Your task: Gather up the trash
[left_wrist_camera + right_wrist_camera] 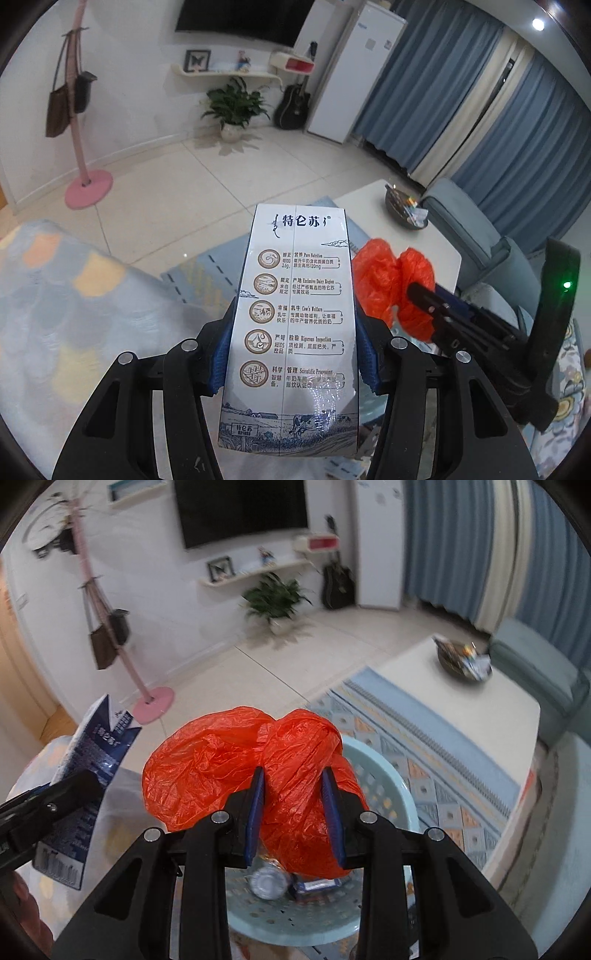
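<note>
My left gripper (293,347) is shut on a white and blue milk carton (295,314), which stands upright between the blue pads. The same milk carton (88,760) shows at the left of the right wrist view, with the left gripper's black finger across it. My right gripper (295,812) is shut on a crumpled orange plastic bag (236,768). That orange bag (388,280) also appears to the right of the carton in the left wrist view, held by the right gripper (424,295). Below the bag sits a pale blue perforated basket (384,779) holding a bottle and other trash.
A white coffee table (461,701) carries a dark bowl (461,661) of small items. A patterned rug (424,746), a grey-blue sofa (535,657), a pink coat stand (153,701), a potted plant (275,602) and a guitar (338,583) are around. A patterned blanket (55,295) lies at the left.
</note>
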A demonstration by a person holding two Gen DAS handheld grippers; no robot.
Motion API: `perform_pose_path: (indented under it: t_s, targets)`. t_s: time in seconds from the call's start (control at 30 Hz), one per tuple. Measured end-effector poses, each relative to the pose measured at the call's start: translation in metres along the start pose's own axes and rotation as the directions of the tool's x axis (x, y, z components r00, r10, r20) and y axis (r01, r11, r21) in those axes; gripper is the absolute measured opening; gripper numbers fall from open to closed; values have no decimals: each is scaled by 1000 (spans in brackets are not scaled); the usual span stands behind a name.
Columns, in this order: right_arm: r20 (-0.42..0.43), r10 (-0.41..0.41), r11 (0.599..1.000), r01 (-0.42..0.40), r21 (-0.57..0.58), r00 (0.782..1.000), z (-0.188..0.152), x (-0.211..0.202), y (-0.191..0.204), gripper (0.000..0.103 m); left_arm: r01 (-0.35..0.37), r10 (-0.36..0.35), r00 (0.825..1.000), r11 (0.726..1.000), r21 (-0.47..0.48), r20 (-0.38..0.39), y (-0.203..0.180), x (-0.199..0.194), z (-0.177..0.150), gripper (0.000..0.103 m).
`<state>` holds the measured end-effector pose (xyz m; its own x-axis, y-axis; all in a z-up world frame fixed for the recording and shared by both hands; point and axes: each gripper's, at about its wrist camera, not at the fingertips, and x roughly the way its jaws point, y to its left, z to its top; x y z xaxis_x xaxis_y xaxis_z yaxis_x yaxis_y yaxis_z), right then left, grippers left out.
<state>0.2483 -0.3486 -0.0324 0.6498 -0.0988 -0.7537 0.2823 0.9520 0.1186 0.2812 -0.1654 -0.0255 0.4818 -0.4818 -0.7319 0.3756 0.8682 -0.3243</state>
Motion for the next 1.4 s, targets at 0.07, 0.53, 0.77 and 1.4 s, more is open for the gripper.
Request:
perform_pose_path:
  t_s: [0.07,0.53,0.77,1.4]
  targets:
    - [-41,-3,999,5,47,999,-2,15,-14,28,3,-3,1000,1000,-3,-18,-7,13,2,53]
    - [-94,16,989,-1,148,995,-23,29,-57,54,29,-26,997,999,32,-71,-19,32,-16,75]
    - [-87,48,996,-41,81,995,-41,3,-33,61,5,-4,999,1000,11,-40,5,1,-32,80]
    - [216,79,996,-66,-66,973,-109,-114,59,67,-293,281,899,956,-14,336,43,-132,-141,85]
